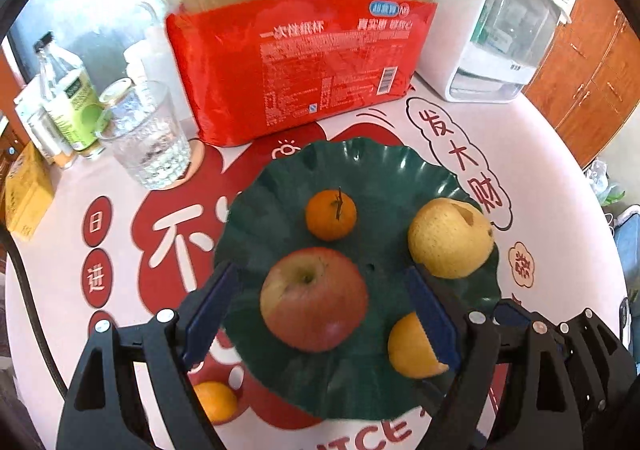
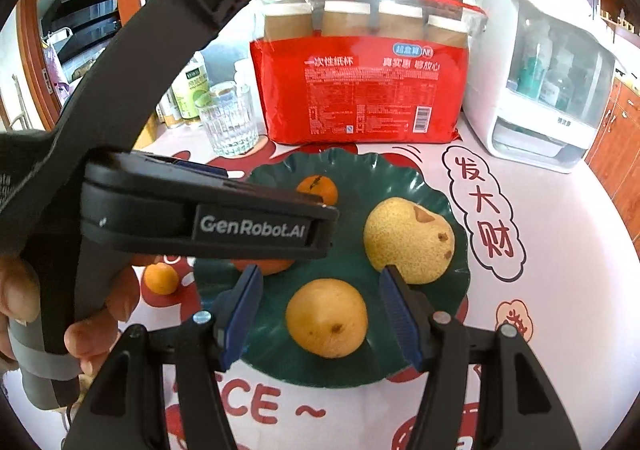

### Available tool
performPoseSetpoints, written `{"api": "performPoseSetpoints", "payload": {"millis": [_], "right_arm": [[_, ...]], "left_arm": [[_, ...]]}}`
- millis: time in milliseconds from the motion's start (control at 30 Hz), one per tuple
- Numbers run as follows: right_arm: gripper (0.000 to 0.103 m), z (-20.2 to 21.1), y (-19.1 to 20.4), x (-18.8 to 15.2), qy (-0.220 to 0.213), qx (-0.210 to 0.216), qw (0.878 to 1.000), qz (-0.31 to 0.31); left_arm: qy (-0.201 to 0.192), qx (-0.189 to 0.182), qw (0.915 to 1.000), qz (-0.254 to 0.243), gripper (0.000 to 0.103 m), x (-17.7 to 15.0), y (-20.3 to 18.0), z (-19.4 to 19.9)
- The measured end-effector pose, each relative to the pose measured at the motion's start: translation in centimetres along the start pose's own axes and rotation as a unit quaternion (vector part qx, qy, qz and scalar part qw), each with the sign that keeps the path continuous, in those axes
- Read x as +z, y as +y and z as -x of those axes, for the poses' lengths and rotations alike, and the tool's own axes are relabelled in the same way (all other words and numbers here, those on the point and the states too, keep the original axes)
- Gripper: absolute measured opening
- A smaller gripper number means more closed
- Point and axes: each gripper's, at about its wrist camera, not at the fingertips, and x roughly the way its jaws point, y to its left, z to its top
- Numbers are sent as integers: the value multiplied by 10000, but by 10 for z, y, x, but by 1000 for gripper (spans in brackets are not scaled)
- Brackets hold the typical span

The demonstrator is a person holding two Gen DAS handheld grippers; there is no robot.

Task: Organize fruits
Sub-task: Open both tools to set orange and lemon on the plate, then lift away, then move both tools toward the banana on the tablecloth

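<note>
I see red pack of paper cups [image 1: 296,66] at table's [image 1: 560,210] back, white appliance [image 1: 496,30] beside it, ribbed glass [image 1: 148,142], green-labelled bottle [image 1: 68,98], yellow box [image 1: 26,194].

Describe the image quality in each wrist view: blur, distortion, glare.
Left wrist view: soft motion blur over the red pack and apple; fisheye bends the table edge. Right wrist view: sharper, pack print legible; left gripper body blocks part of the green plate; bright daylight washes out the white appliance.
</note>
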Motion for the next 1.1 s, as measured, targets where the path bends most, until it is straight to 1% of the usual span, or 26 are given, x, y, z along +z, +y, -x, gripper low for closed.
{"api": "performPoseSetpoints", "payload": {"millis": [300, 633, 933, 1000, 1100], "right_arm": [[61, 36, 10, -9, -141, 100, 9998, 57], [61, 79, 19, -22, -258, 284, 9992, 81], [61, 118, 30, -35, -345, 578, 9975, 193], [61, 126, 34, -38, -357, 651, 9970, 234], [61, 135, 38, -43, -380, 723, 9962, 314]], "left_arm": [[-355, 362, 9987, 70, 86, -23, 0, 55], [-582, 460, 9964, 415, 86, -61, 3, 117], [-793, 559, 9917, 839, 86, -111, 20, 170], [-865, 586, 9895, 995, 89, -126, 26, 183], [-939, 619, 9864, 1195, 91, -146, 34, 198]]}}
